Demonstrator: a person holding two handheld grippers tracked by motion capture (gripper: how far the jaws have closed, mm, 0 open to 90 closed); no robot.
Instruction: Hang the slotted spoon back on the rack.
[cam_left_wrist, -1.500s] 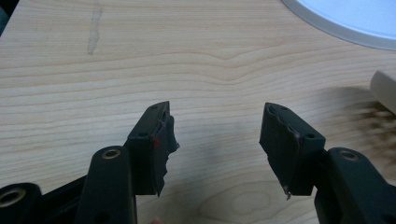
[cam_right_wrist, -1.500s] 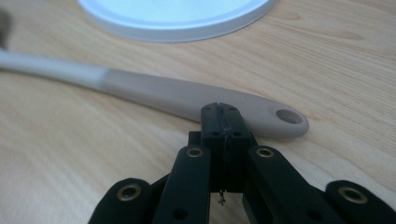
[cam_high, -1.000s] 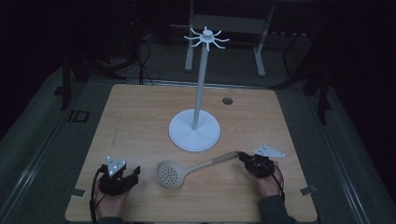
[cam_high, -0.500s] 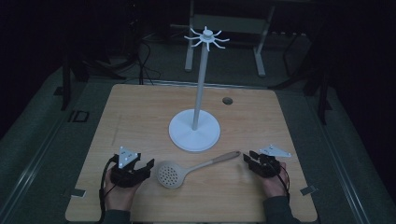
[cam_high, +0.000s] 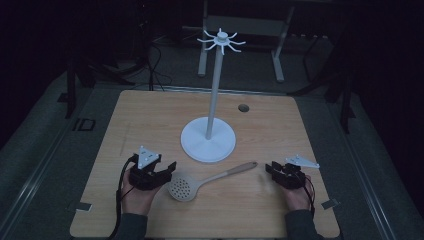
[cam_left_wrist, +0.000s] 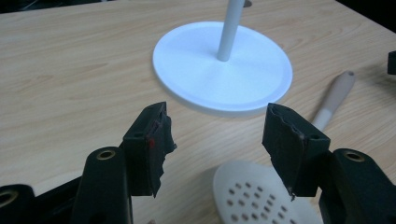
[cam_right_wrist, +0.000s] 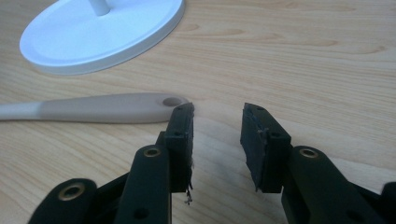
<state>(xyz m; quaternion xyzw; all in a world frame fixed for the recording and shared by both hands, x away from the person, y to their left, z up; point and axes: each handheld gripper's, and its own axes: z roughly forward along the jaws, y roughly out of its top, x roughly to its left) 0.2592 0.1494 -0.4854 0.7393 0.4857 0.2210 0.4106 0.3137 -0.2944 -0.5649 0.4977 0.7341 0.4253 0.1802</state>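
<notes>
A beige skimmer lies on the wooden table (cam_high: 150, 120), its perforated head (cam_high: 182, 189) at the left and its handle (cam_high: 235, 172) pointing right. My left gripper (cam_high: 170, 171) is open just left of the head. In the left gripper view the head (cam_left_wrist: 254, 198) lies low between the parted jaws of the left gripper (cam_left_wrist: 217, 126). My right gripper (cam_high: 270, 169) is open just right of the handle's end. In the right gripper view the handle end (cam_right_wrist: 116, 108), with its hanging hole, lies by the left jaw of the right gripper (cam_right_wrist: 217, 114), outside the gap.
A white stand with a round base (cam_high: 207, 142), a tall pole (cam_high: 215, 85) and a ring of hooks (cam_high: 221, 40) on top rises just behind the skimmer. A small dark hole (cam_high: 243, 107) marks the table's far side. Dark floor surrounds the table.
My left gripper has moved right and forward, up to the skimmer's head. My right gripper has drawn back slightly to the right of the handle's end. The skimmer has stayed put.
</notes>
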